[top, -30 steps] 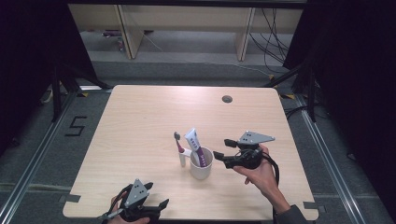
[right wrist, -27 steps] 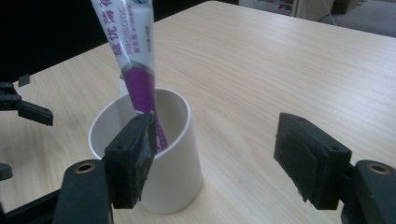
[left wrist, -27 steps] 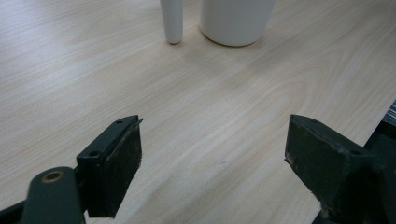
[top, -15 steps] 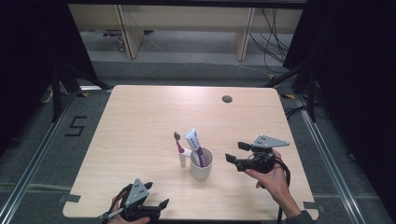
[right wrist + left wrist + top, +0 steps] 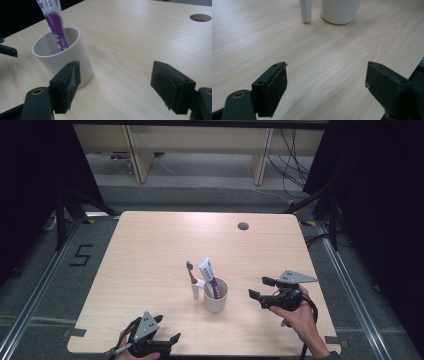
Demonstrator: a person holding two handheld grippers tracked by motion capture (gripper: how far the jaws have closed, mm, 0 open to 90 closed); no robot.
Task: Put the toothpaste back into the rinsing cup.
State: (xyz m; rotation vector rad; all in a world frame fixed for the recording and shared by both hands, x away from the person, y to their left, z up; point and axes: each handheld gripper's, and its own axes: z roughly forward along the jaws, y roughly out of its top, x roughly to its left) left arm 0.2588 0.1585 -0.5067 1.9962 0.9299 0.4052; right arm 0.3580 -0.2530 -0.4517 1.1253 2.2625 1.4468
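The white ceramic cup (image 5: 215,294) holding an upright purple-and-white toothpaste tube (image 5: 209,276) stands mid-counter, left of the right gripper (image 5: 261,288), whose fingers gape wide and empty. The left gripper (image 5: 167,336), also wide and empty, sits farther off.

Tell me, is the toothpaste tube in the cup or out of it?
In. The toothpaste tube stands tilted inside the white cup, its upper end sticking out above the rim.

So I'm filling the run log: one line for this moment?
right gripper: open, empty, beside cup | left gripper: open, empty | toothpaste: in cup | toothbrush: upright beside cup
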